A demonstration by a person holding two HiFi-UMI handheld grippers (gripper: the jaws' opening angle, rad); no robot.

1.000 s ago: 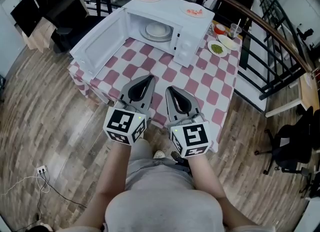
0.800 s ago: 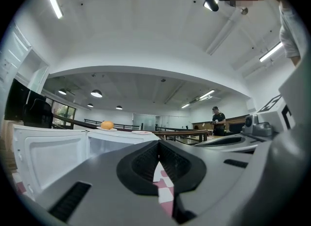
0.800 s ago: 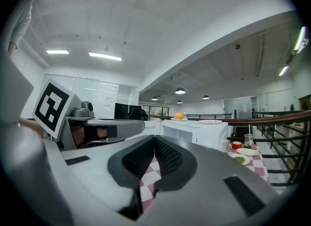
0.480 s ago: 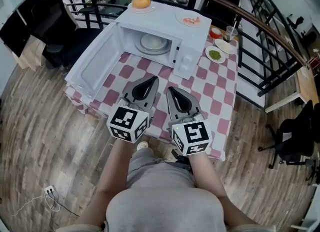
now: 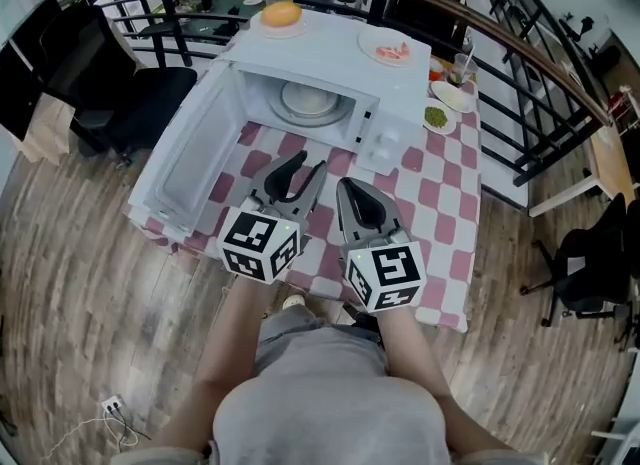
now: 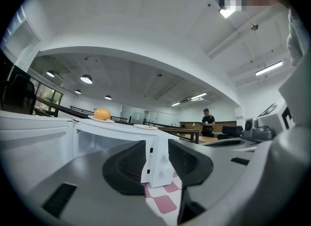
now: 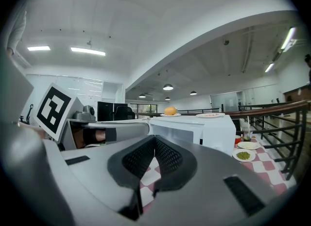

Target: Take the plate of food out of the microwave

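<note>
Upper centre, plate (image 5: 310,101) waits in microwave (image 5: 395,138) — left tongs (image 5: 305,169) opening, empty; right tongs (image 5: 350,186) pressed together; shallow pinch may tip it.

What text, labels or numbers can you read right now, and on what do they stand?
No readable words, brands or numbers in any view.
Microwave, control panel: any print is too small to read.
Left marker cube and right marker cube: black-and-white square patterns only, not letters or digits.
</note>
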